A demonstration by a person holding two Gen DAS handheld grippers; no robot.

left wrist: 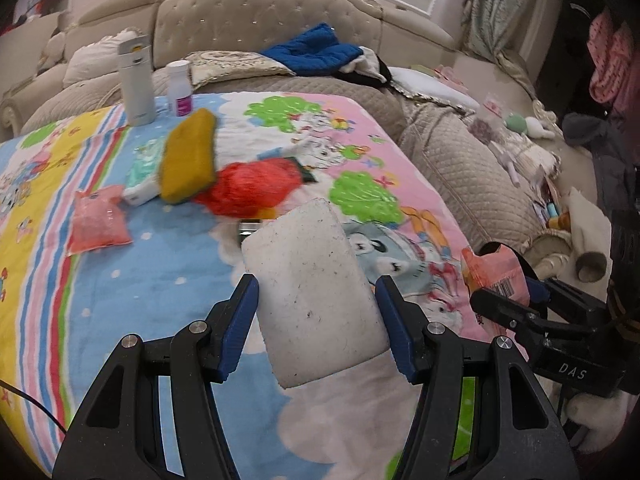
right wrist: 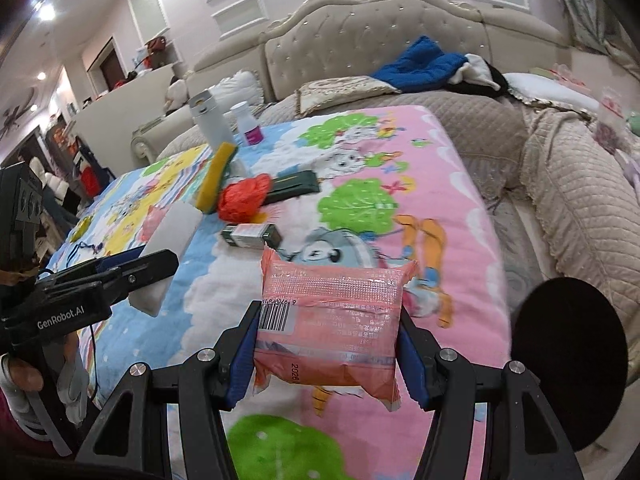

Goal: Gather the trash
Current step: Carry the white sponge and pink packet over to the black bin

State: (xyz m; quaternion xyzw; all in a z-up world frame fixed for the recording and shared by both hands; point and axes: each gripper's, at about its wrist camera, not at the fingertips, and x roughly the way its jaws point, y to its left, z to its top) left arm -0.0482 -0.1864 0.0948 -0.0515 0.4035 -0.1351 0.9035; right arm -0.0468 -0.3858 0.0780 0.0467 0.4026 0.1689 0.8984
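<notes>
The left gripper (left wrist: 316,308) holds a white foam block (left wrist: 316,296). Its blue-padded fingers (left wrist: 240,320) press against both long sides of the block, which is lifted clear of the table (left wrist: 140,280) and tilted slightly.

The right gripper (right wrist: 326,344) holds a pink sealed packet (right wrist: 332,320). Its fingers (right wrist: 412,360) clamp the packet from left and right. A barcode label shows on the packet's left edge. The packet is lifted above the table, which is covered by a cartoon-print cloth (right wrist: 400,160).

Items lying on the cloth:
- A second pink packet (left wrist: 98,220), sealed, near the left side.
- A crumpled red plastic bag (left wrist: 252,188), near the centre; contents cannot be determined.
- A yellow sponge (left wrist: 188,156), propped against the red bag and overlapping a pale green packet (left wrist: 142,164).
- A small dark green box (right wrist: 252,236), closed, just beyond the held pink packet in the right wrist view.
- A flat dark green pack (right wrist: 292,188), touching the red bag on its far side.

Containers at the far edge of the table:
- A white flask (left wrist: 136,80), upright, lid closed.
- A small white bottle (left wrist: 179,88) with a magenta label, upright, cap on, just beside the flask. The contents of either cannot be seen.

A beige sofa (left wrist: 260,16) stands behind the table, with a blue garment (left wrist: 316,48) on the seat.
</notes>
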